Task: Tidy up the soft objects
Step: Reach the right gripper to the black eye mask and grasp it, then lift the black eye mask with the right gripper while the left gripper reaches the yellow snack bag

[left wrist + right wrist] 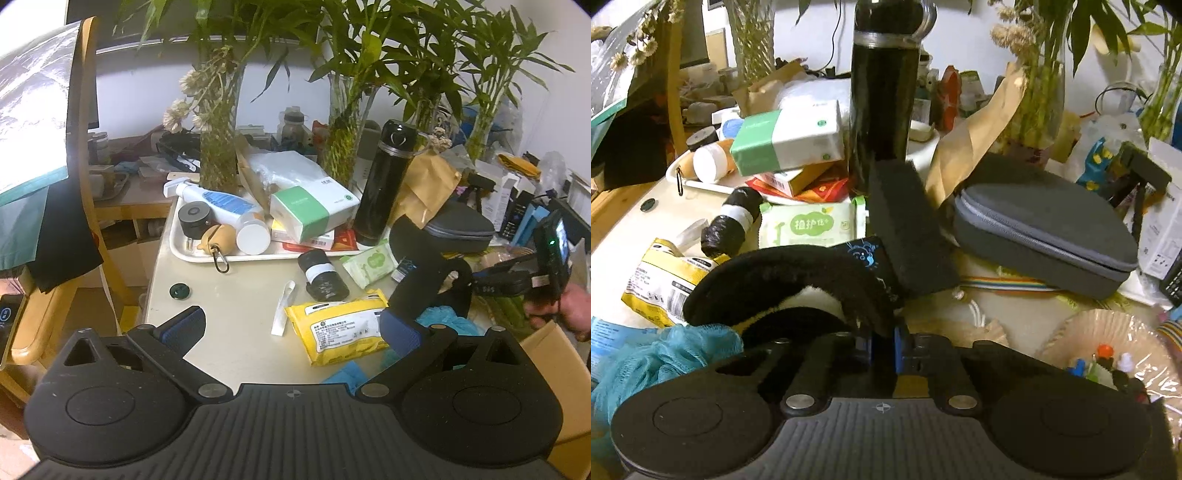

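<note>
A black plush piece with a white lining (783, 280) lies over a teal mesh pouf (665, 354). My right gripper (882, 345) is shut on the plush's near edge, its blue pads nearly together. In the left wrist view the same black plush (424, 269) stands up above the teal pouf (443, 319). My left gripper (293, 325) hangs open over the table with nothing between its fingers. Just beyond its tips lies a yellow wipes pack (340, 328). A green wipes pack (369, 264) and a black bag roll (325, 277) lie farther back.
A white tray (177, 236) at the back holds a tissue box (314, 206), bottles and a black thermos (384, 184). A grey zip case (1045, 229) sits right of the plush. Glass vases with plants line the rear. A person's hand (569, 310) grips the right tool.
</note>
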A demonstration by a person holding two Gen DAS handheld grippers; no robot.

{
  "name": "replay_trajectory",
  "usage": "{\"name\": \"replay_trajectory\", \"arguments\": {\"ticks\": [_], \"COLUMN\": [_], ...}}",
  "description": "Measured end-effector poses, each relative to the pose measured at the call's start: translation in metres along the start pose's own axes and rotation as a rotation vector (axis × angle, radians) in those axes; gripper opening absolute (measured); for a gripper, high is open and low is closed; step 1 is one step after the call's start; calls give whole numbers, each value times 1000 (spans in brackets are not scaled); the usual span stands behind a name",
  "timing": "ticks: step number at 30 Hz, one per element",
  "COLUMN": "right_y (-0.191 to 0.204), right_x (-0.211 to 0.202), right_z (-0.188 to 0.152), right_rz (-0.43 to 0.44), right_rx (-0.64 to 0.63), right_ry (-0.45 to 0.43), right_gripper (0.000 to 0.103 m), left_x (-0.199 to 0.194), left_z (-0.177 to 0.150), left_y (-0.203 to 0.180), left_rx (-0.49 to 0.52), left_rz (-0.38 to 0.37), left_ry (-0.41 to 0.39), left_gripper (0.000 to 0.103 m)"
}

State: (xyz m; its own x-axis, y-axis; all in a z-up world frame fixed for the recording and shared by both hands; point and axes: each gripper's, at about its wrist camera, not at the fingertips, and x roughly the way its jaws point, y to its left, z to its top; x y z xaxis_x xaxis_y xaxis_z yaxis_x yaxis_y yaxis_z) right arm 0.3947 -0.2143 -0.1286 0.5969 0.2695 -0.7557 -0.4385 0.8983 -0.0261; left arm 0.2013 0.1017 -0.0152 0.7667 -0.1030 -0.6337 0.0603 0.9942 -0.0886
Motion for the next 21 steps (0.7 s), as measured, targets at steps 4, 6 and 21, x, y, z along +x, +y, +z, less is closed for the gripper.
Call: {"name": "replay_trajectory", "arguments": {"ticks": [4,6,21], "right_y": [3,4,-17], "right_x": [-25,-42,-135], "right_z": [10,14,10], "right_rz": [-10,-45,-92], "right_rx": [6,5,132], "right_ry": [-49,-91,-321], "right_gripper": [11,11,11], "left_x": [1,1,7], "left_z": [-1,-1,-2], "left_y": [-2,-3,-11], "left_rx": [6,9,30], "left_rz": [5,1,-19], "left_ry": [6,5,14], "left_gripper": [103,103,103]}}
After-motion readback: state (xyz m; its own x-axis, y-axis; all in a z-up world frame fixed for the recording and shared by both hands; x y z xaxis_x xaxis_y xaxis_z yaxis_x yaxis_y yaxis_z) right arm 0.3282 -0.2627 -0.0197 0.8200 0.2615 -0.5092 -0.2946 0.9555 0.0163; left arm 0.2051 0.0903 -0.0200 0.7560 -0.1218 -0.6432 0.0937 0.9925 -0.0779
